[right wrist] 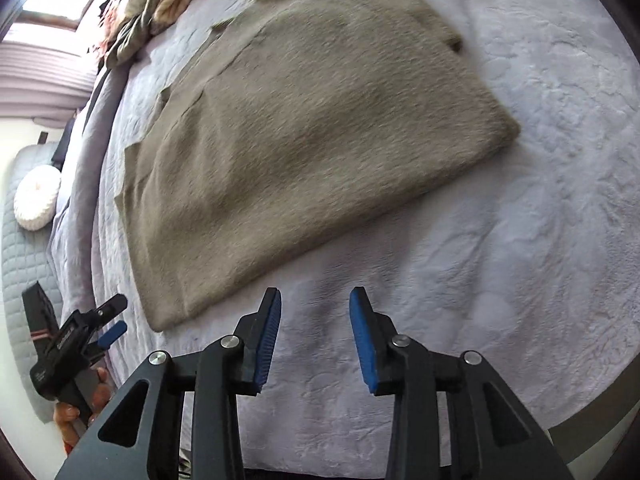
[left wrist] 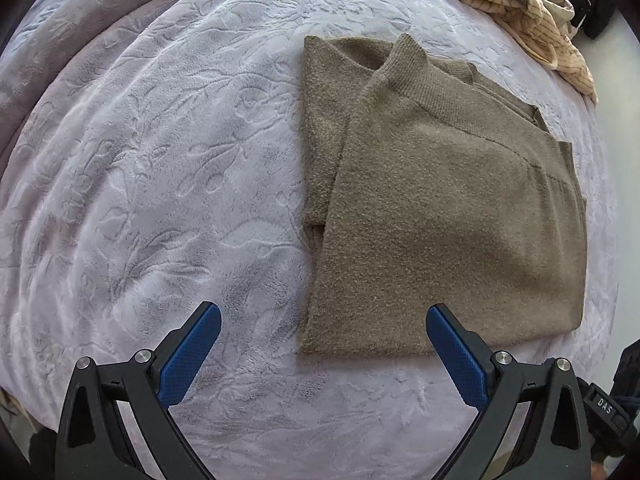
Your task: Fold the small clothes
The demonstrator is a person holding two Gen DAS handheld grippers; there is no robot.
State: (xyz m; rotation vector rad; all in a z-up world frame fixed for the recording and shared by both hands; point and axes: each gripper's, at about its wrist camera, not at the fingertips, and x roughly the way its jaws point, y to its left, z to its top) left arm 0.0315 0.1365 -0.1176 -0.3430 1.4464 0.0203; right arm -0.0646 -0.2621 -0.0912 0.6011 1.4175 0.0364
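Ahead of the left gripper [left wrist: 323, 320], whose jaws are spread wide and empty, the folded olive sweater [left wrist: 440, 208] lies flat on the lavender blanket [left wrist: 160, 160], long axis running away, collar farthest. The right gripper [right wrist: 315, 304], partly parted, holds nothing, hovering near its hem.

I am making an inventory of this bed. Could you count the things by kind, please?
Folded brown sweater: 1
Pile of unfolded clothes, number of pieces unclear: 1
Lilac blanket: 1
Round white cushion, beside the bed: 1
Tools, left tool and right tool, both open and empty: 2
Total: 6
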